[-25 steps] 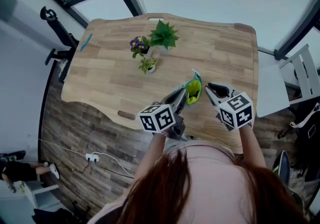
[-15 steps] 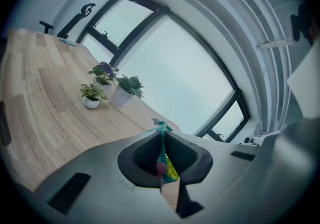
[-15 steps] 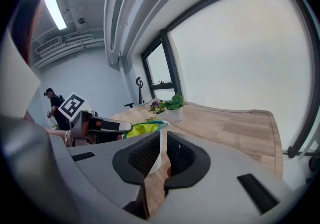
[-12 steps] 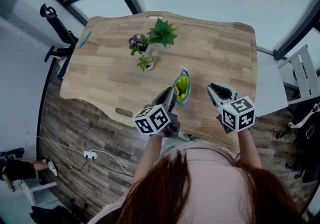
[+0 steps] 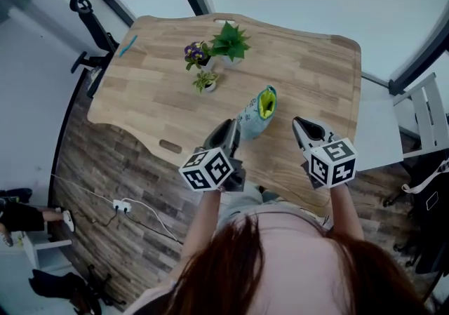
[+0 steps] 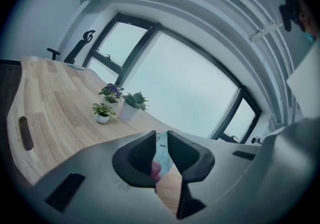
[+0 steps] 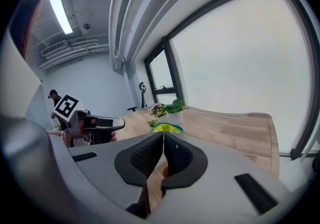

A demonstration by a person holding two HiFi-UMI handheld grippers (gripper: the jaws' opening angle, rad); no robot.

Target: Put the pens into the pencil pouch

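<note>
The pencil pouch (image 5: 261, 111), pale blue check with a yellow-green lining, rests on the wooden table (image 5: 154, 96) with its mouth open towards the far side. My left gripper (image 5: 230, 126) is just at its near left end. Its jaws have just been opening, and the pouch fabric (image 6: 162, 155) shows in the gap between them without being pinched. My right gripper (image 5: 300, 124) hovers to the right of the pouch, jaws shut and empty; the pouch mouth (image 7: 166, 127) shows beyond its tips (image 7: 163, 135). A teal pen (image 5: 128, 45) lies at the table's far left corner.
Three small potted plants (image 5: 229, 41) (image 5: 194, 54) (image 5: 205, 82) stand in a group at the back middle of the table. A slot (image 5: 169, 146) is cut near the front left edge. An office chair (image 5: 88, 15) stands beyond the left corner, and a white stand (image 5: 379, 131) at the right edge.
The pouch, held up in my left gripper a second ago, travelled left and now rests on the table. The left jaws have parted and drawn back a little. The right gripper shifted slightly.
</note>
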